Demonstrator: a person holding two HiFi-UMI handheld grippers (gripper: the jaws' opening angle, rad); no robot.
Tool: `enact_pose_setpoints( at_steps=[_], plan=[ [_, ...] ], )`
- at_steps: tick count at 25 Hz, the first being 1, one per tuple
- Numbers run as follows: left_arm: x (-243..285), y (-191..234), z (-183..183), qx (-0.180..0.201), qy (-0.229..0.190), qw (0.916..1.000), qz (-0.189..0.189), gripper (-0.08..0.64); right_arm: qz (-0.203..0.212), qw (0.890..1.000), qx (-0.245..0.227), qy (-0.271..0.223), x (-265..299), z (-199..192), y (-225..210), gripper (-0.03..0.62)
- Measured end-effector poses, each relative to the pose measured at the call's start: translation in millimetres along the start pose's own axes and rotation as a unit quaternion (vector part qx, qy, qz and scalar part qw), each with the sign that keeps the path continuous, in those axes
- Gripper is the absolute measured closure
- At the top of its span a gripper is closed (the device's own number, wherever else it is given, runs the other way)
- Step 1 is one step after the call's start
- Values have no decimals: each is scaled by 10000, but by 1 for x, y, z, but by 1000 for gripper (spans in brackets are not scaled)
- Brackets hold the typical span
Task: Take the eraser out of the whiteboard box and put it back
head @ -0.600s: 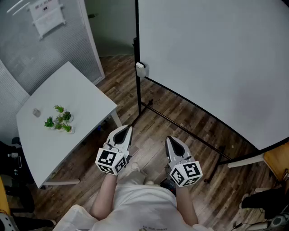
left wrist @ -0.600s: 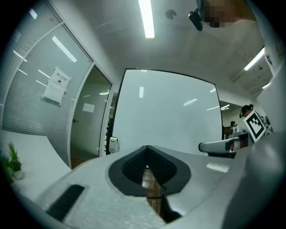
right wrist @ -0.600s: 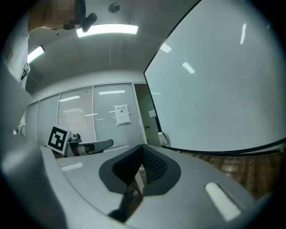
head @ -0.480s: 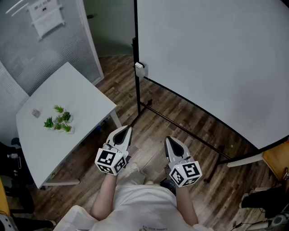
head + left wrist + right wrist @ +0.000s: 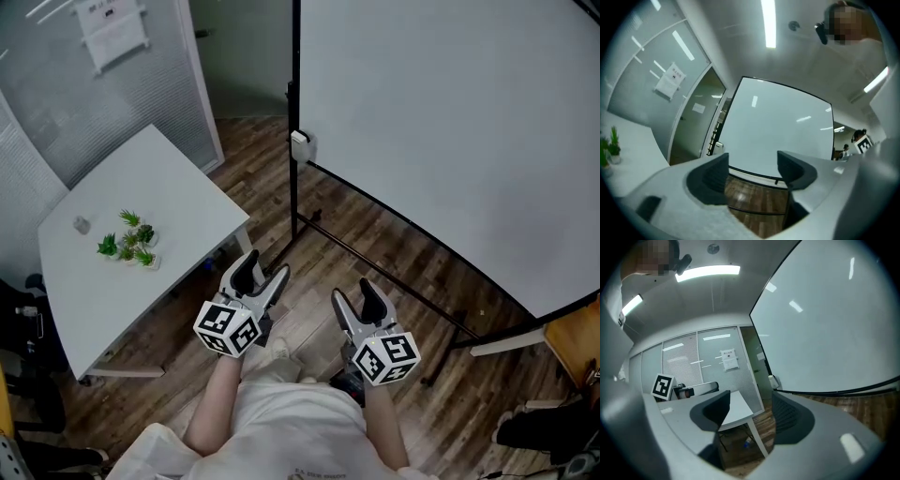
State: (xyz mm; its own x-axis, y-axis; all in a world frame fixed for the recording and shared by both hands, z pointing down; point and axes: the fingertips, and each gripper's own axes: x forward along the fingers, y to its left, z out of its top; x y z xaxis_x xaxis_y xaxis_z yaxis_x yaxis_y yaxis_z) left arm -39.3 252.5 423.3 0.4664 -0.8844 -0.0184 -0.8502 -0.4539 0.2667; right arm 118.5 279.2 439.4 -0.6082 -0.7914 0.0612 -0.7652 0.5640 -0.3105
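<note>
A small white box [image 5: 299, 147] hangs on the left edge of the big whiteboard [image 5: 450, 141]; it also shows as the box [image 5: 719, 145] and the box [image 5: 774, 380] in the two gripper views. No eraser can be made out in or near it. My left gripper [image 5: 262, 271] and right gripper [image 5: 354, 298] are held side by side over the wooden floor, well short of the box. Both stand open with nothing between their fingers, as the left gripper [image 5: 752, 168] and right gripper [image 5: 750, 413] views confirm.
A white table [image 5: 169, 187] stands at the left with small green plants [image 5: 127, 246] and a small grey object [image 5: 82, 224] on it. The whiteboard's stand bars [image 5: 375, 267] run across the floor ahead. An orange piece of furniture [image 5: 574, 342] sits at the right edge.
Both grippers' jaws, closed together before, have spread apart. The head view has shifted slightly, so the scene sits a little further right.
</note>
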Motion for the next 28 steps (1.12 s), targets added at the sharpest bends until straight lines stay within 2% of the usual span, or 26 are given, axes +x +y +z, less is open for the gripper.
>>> enact_pose_setpoints(
  at_steps=[2, 4, 9, 15, 21, 28],
  plan=[
    [2, -1, -4, -167, 139, 9997, -52, 189, 33, 10000, -20, 37, 3, 0, 2, 292],
    [0, -1, -6, -23, 262, 9997, -23, 169, 38, 10000, -63, 47, 5, 0, 5, 279],
    [0, 6, -4, 182, 302, 9993, 97, 167, 82, 10000, -23, 45, 13, -2, 7, 276],
    [16, 22, -7, 208, 298, 9992, 175, 167, 102, 9999, 90, 84, 32, -3, -5, 276],
    [65, 44, -10, 151, 316, 9994, 61, 168, 108, 9997, 131, 170, 72, 0, -32, 276],
    [154, 103, 7, 80, 308, 9995, -14, 169, 106, 9997, 57, 193, 157, 27, -71, 276]
  ],
)
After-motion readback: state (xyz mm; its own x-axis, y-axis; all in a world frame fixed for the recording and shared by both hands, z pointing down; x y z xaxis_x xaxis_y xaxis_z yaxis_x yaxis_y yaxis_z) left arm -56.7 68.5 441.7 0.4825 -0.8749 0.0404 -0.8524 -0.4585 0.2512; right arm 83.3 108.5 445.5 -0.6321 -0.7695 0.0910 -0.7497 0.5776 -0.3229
